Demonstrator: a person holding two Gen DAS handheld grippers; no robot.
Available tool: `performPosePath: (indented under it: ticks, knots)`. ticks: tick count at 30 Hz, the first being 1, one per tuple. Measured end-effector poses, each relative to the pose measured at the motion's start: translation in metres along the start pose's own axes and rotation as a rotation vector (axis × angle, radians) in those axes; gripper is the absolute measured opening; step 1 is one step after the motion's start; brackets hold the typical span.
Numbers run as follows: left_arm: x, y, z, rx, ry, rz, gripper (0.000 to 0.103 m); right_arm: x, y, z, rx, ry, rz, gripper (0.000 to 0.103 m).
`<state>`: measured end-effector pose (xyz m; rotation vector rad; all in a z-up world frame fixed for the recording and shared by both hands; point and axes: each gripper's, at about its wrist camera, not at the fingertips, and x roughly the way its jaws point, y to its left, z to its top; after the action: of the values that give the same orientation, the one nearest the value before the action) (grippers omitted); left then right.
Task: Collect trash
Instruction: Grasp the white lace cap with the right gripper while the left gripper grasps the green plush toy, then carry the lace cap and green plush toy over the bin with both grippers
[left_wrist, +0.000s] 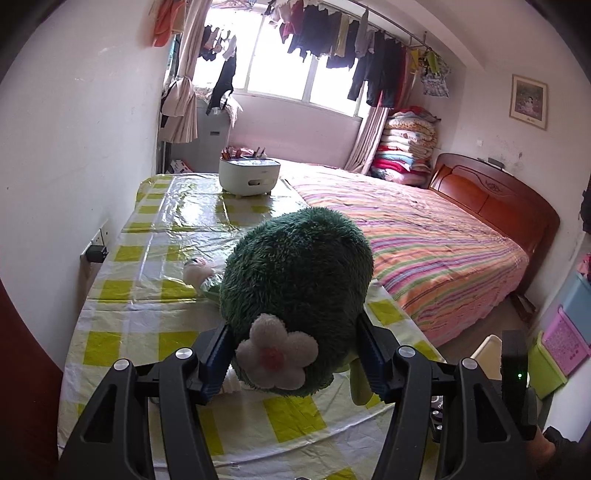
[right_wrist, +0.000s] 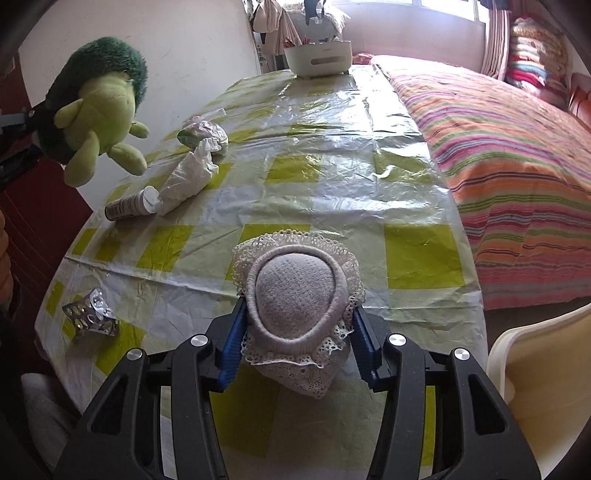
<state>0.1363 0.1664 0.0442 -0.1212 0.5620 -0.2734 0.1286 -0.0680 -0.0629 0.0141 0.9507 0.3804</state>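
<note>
My left gripper (left_wrist: 293, 354) is shut on a green plush turtle (left_wrist: 299, 280) with a white flower on its shell, held above the table; the turtle also shows in the right wrist view (right_wrist: 99, 107). My right gripper (right_wrist: 297, 332) is shut on a grey knitted doll head with a lace frill (right_wrist: 295, 295), low over the table's near edge. On the checked tablecloth (right_wrist: 332, 166) lie a crumpled foil ball (right_wrist: 201, 134), a crumpled white wrapper (right_wrist: 188, 179), a small bottle (right_wrist: 129, 206) and a foil pill blister (right_wrist: 90, 314).
A white container with pens (right_wrist: 317, 57) stands at the table's far end. A bed with a striped cover (right_wrist: 517, 147) runs along the right of the table. A cream chair (right_wrist: 546, 369) is at the near right. A wall (left_wrist: 74, 147) borders the left.
</note>
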Motion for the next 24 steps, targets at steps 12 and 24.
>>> performPosePath:
  ticks: [12, 24]
  knots:
    - [0.016, -0.026, -0.012, 0.038, 0.055, -0.057, 0.058, -0.042, -0.04, -0.008, 0.117, -0.117, -0.027, 0.049]
    - [0.023, -0.088, -0.025, 0.122, 0.103, -0.184, 0.059, -0.08, -0.079, -0.025, 0.218, -0.216, -0.122, 0.049]
